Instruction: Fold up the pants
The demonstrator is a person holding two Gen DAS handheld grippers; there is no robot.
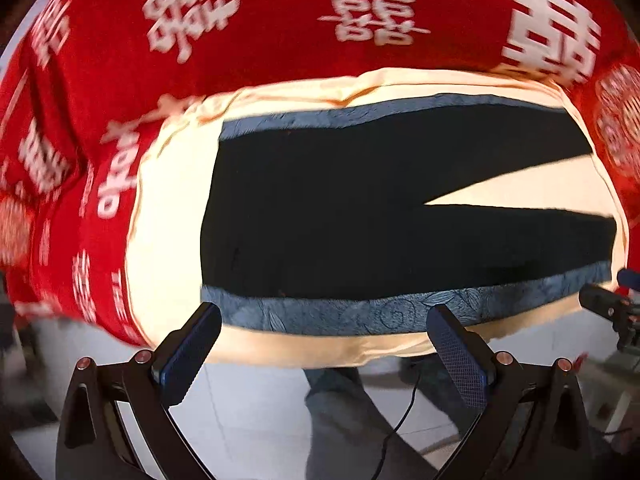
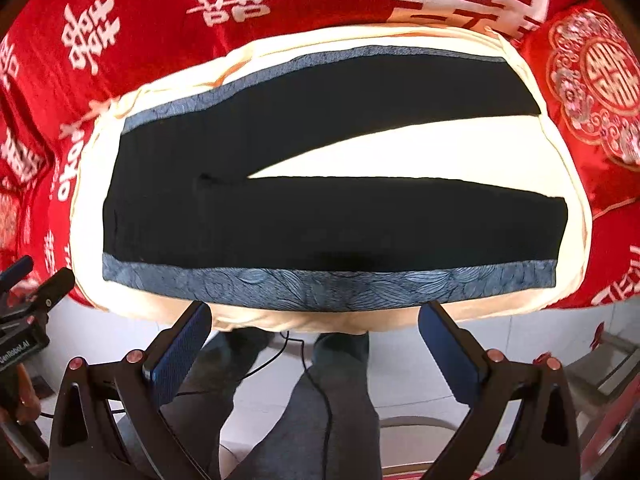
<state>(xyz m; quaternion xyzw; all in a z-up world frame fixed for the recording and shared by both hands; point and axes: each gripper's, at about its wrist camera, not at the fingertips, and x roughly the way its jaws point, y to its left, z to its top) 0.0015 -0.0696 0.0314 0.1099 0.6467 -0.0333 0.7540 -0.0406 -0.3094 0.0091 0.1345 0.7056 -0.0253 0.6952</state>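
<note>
White 囍 characters cover the red blanket [image 2: 152,20] (the left gripper [image 2: 28,292] bears "GenRobot.AI").

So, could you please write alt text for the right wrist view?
Black pants with blue patterned side stripes lie flat, legs spread in a V, on a cream cloth over a red bedspread. The open right gripper hovers at the near edge, holding nothing.

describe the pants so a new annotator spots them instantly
Find the red bedspread printed with white characters; a cream cloth lies on it. Spread flat on that cloth are the pants: black, legs splayed in a V, with a patterned blue stripe down each outer edge. Nothing else there is black.
</note>
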